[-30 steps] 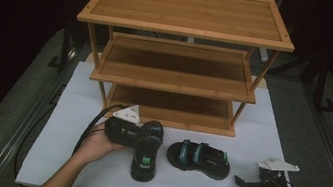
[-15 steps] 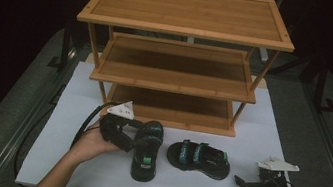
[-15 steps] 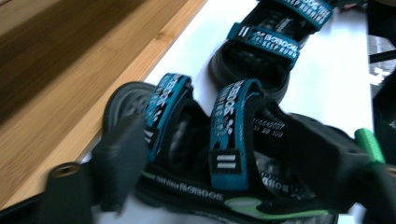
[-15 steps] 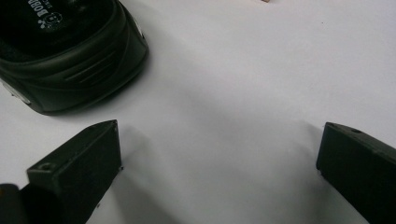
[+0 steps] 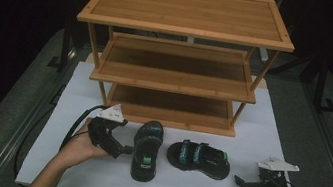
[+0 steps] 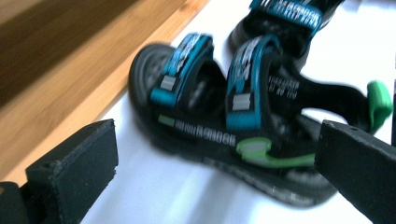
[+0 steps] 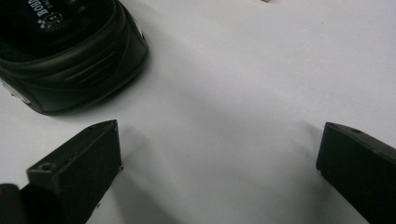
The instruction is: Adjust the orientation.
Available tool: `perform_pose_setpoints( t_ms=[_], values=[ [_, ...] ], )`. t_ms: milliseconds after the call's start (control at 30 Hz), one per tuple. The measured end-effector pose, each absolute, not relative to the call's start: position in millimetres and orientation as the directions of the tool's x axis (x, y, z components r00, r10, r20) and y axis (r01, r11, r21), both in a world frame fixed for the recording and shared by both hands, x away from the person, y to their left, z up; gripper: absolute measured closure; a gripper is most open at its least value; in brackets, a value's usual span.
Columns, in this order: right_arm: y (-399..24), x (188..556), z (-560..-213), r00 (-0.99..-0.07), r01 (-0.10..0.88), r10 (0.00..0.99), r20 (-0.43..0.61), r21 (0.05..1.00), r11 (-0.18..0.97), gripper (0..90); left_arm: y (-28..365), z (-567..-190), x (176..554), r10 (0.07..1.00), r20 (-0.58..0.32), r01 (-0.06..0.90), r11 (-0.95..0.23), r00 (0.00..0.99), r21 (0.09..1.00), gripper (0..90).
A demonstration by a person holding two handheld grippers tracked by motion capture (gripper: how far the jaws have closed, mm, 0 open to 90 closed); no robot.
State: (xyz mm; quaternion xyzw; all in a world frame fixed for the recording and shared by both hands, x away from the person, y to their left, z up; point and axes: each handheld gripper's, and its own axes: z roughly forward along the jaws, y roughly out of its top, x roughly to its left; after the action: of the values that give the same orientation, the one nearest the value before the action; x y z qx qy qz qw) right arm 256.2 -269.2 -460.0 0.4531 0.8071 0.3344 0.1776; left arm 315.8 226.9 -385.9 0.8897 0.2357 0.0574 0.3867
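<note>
Now the landmark is the wooden shoe rack (image 5: 180, 60), 3 shelves, standing at the far part of the white table (image 5: 271, 125). All places below are rel. to this rack.

Two black sandals w/ teal straps lie on the table just in front of the rack's bottom shelf. The left sandal (image 5: 146, 148) lies lengthwise, one end near the front edge of the bottom shelf, the other end w/ a green tab toward the person. The right sandal (image 5: 199, 158) lies crosswise in front of the rack's middle, just beside the first one; whether the two touch I cannot tell.

The left gripper (image 5: 125, 150) is in front of the rack's left leg, at the left side of the left sandal. Its jaws have just been opening and now stand wide apart; in the left gripper view the sandal (image 6: 233, 126) lies ahead of the jaws w/ clear space to both, so it is not pinched.

The right gripper (image 5: 237, 181) rests in front of the rack's right corner, well apart from the rack. Its jaws are spread too, w/ bare table between them, and the right sandal's end (image 7: 65, 56) is near, off to one side.

Btw. sandals and bottom shelf the table is bare. The rack's front legs stand at both sides of that opening.
</note>
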Motion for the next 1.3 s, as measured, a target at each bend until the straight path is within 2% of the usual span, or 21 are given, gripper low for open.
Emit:
perform_pose_setpoints(
  t_ms=[733, 1067, 1300],
  values=[
    [-269, 256, -460, -0.527, 0.613, 0.85, 0.015, 0.699, 0.368, 0.0, 307, -412, 275, 0.64, -0.028, 0.47, -0.532, 0.768, 0.704, 0.0],
    [-269, 257, -459, -0.526, 0.619, 0.851, 0.019, 0.694, 0.368, 0.0, 326, -440, 268, 0.701, 0.003, 0.515, -0.527, 0.713, 0.676, 0.0],
    [-269, 257, -459, -0.525, 0.621, 0.851, 0.019, 0.692, 0.367, 0.0, 329, -451, 266, 0.712, 0.013, 0.51, -0.515, 0.702, 0.689, 0.0]
  ],
)
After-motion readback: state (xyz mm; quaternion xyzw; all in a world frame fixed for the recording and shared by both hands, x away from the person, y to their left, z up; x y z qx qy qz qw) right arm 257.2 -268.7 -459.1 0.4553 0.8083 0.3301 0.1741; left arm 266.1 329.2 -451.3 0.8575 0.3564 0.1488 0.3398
